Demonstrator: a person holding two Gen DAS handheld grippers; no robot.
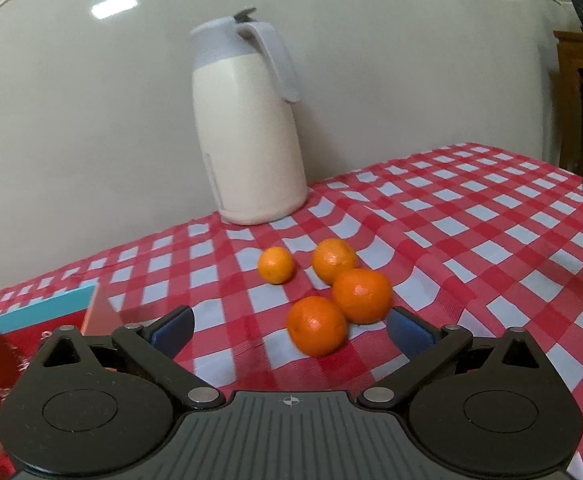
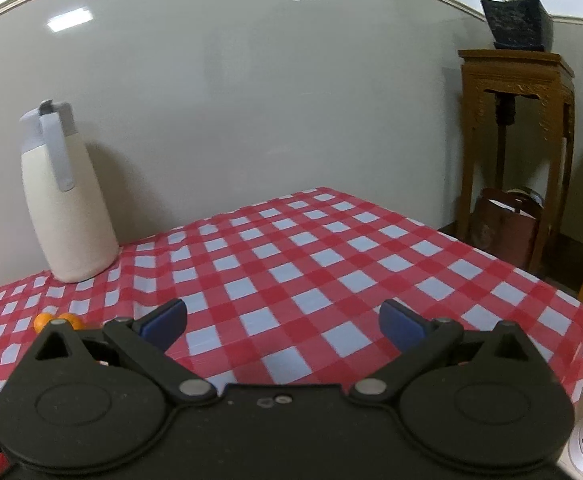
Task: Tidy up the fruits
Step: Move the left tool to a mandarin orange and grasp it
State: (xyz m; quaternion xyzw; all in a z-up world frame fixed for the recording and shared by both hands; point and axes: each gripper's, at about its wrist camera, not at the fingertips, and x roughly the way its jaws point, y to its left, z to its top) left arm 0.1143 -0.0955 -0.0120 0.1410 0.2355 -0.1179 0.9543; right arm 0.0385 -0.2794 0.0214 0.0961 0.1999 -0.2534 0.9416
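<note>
Several oranges lie in a loose cluster on the red-checked tablecloth in the left wrist view: the nearest orange, one touching it behind, another farther back, and a small one apart to the left. My left gripper is open, its blue pads on either side of the nearest orange, just short of it. My right gripper is open over bare cloth, holding nothing. Two oranges peek out at its far left.
A tall cream thermos jug stands at the back by the wall. A red box with a teal edge lies at the left. The table's right edge drops off near a wooden stand with a potted plant.
</note>
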